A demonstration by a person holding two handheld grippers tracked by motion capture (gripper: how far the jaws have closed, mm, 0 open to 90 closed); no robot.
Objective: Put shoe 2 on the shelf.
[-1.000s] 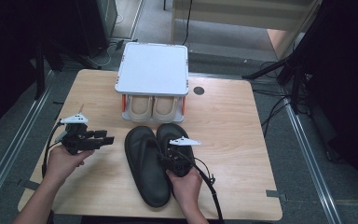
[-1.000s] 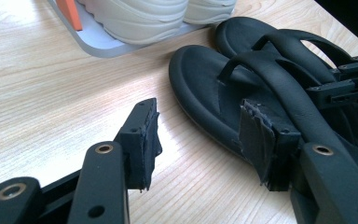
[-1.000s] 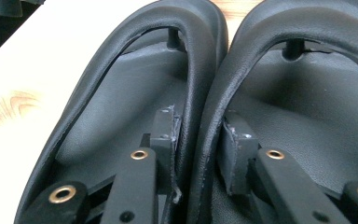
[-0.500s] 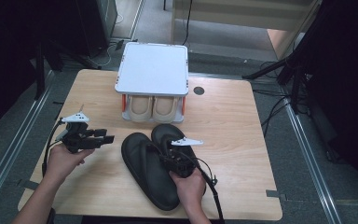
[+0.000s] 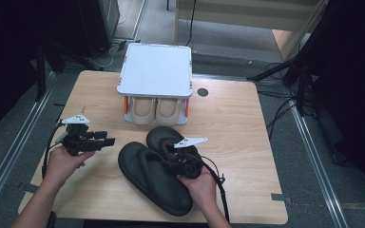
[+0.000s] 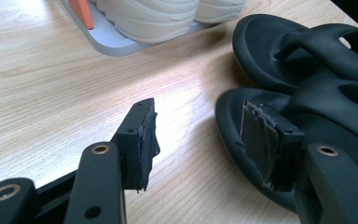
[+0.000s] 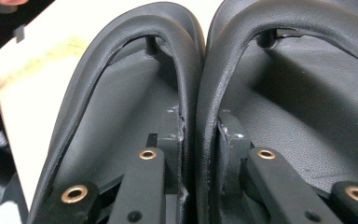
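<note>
Two black thong sandals lie side by side on the wooden table (image 5: 247,123), one nearer (image 5: 147,178), one farther (image 5: 164,137). My right gripper (image 5: 172,164) sits over them, and its jaws have just been closing. In the right gripper view (image 7: 200,121) its pads press the two inner straps (image 7: 189,70) (image 7: 214,88) together. My left gripper (image 5: 108,141) is held at the table's left, open and pointing at the sandals. In its own view (image 6: 198,128) nothing lies between the pads, and the nearer sandal's rim (image 6: 230,112) is just beyond the right pad.
A small shoe rack with a white top (image 5: 156,71) stands at the back centre, with a pair of beige shoes (image 5: 154,110) on its lower shelf. A round dark grommet (image 5: 202,92) sits in the table to its right. Cables trail from both grippers.
The nearer sandal has swung, its far end shifting left, and both sandals now lie slanted under the right hand. The left gripper has stayed where it was.
</note>
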